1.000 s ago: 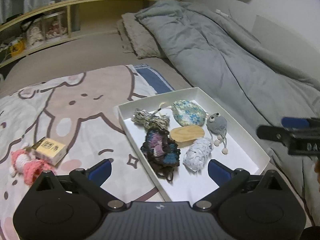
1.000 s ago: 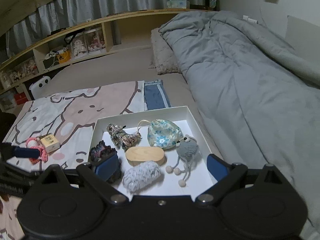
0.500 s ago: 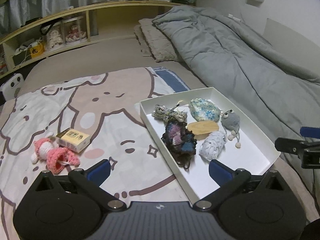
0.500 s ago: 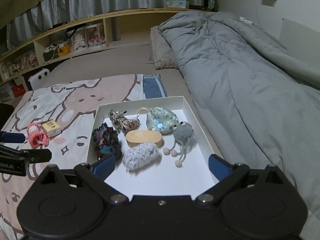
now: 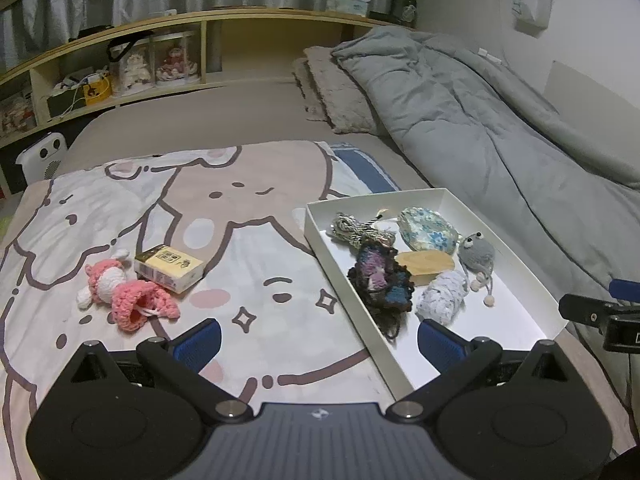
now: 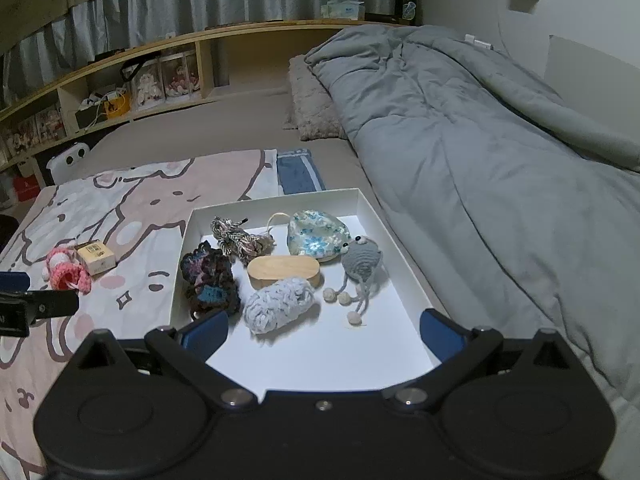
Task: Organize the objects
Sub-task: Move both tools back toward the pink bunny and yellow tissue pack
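Note:
A white tray (image 5: pixel 532 280) (image 6: pixel 400 248) lies on the bed and holds several small things: a dark crochet piece (image 5: pixel 380 280) (image 6: pixel 210 276), a wooden oval (image 6: pixel 284 273), a pale yarn roll (image 6: pixel 278 304), a grey crochet mouse (image 6: pixel 362 258), a floral pouch (image 6: pixel 318 240) and a twisted cord (image 6: pixel 236 238). A pink crochet doll (image 5: pixel 124 296) (image 6: pixel 66 270) and a small yellow box (image 5: pixel 168 268) (image 6: pixel 96 258) lie on the cartoon blanket left of the tray. My left gripper (image 5: pixel 318 338) is open and empty above the blanket. My right gripper (image 6: pixel 324 330) is open and empty over the tray's near end.
A grey duvet (image 6: pixel 460 152) fills the right side of the bed, with a pillow (image 5: pixel 340 96) at its head. A wooden shelf (image 5: pixel 132 64) with dolls and boxes runs behind the bed. The cartoon blanket (image 5: pixel 200 216) covers the left part.
Both grippers have pulled back and risen from the tray, so more of the bed shows. The left view has swung left and takes in the doll and box. Both stay open.

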Demonstrator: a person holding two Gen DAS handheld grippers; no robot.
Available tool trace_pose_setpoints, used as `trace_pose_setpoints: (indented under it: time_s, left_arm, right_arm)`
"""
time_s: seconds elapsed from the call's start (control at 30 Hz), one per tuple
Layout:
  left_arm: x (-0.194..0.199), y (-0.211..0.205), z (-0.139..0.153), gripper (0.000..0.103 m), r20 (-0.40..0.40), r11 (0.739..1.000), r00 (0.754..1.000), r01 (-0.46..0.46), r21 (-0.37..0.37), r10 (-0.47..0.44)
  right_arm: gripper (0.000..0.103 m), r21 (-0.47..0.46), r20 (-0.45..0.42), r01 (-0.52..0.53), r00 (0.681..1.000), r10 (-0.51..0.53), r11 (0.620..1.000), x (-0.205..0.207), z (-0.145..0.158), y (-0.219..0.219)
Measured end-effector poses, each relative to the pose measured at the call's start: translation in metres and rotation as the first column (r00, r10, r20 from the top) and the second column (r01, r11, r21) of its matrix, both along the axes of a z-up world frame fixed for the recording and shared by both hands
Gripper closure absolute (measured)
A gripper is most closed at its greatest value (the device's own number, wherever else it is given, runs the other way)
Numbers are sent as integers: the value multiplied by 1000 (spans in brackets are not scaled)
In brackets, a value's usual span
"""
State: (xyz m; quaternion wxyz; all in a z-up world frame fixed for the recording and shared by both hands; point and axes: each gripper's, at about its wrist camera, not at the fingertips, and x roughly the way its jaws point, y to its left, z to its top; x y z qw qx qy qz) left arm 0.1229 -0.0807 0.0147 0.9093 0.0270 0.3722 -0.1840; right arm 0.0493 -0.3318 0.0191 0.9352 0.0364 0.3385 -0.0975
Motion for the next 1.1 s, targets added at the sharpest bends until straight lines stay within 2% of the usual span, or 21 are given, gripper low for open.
trace_pose_setpoints:
  time_s: [0.47,0.7,0.83,1.1]
  left_arm:
    - [9,26,-7,0,1,997,997,-71,-20,71]
    - [26,49,-13,0,0,987,988,-157,-18,157]
    - [37,64,-16,0,12,975,975,-222,-20,222]
    - [60,95,-25,0,20,934,935,-354,-37,355]
  right_arm:
    - [0,23,8,46,999,-47,999,10,-13,2]
    - [0,36,41,2,999,-4,999,31,-15,17]
    - [0,58,56,-32,998,28,998,48,-17,28]
    - [0,87,87,-125,989,117,988,90,-16,64]
